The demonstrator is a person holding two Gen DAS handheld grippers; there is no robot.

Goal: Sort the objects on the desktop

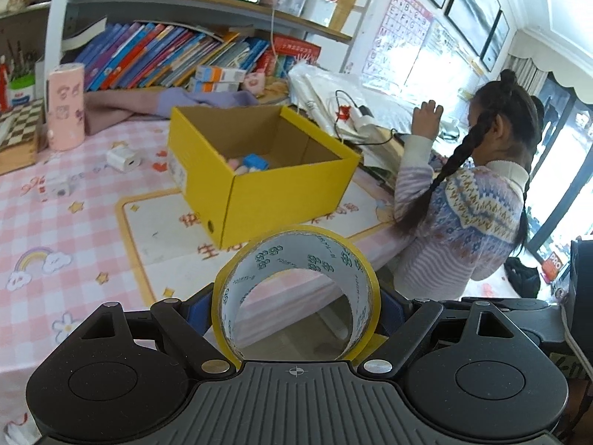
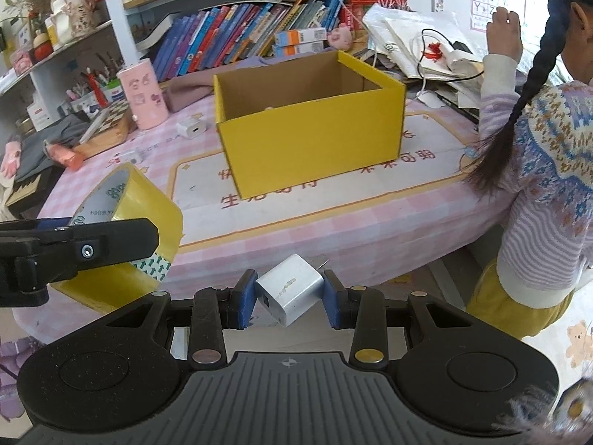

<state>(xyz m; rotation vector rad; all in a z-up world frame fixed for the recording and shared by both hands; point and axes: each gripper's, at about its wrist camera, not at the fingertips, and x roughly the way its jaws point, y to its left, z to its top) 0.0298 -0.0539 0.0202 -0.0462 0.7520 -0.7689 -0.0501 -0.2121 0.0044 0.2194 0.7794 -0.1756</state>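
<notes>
Carrying two items toward the box (image 2: 309,122), both grippers were loaded. The left gripper (image 1: 296,313) clamped a tape roll (image 1: 296,289) across its width, jaws spread wide; the right gripper (image 2: 291,293) pinched a white charger (image 2: 291,289), jaws nearly closed. Both hung off the near edge of the table (image 2: 333,230), short of the open yellow box on it. The step in hand was probably transport; next, each load needs lifting over the rim before release.
</notes>
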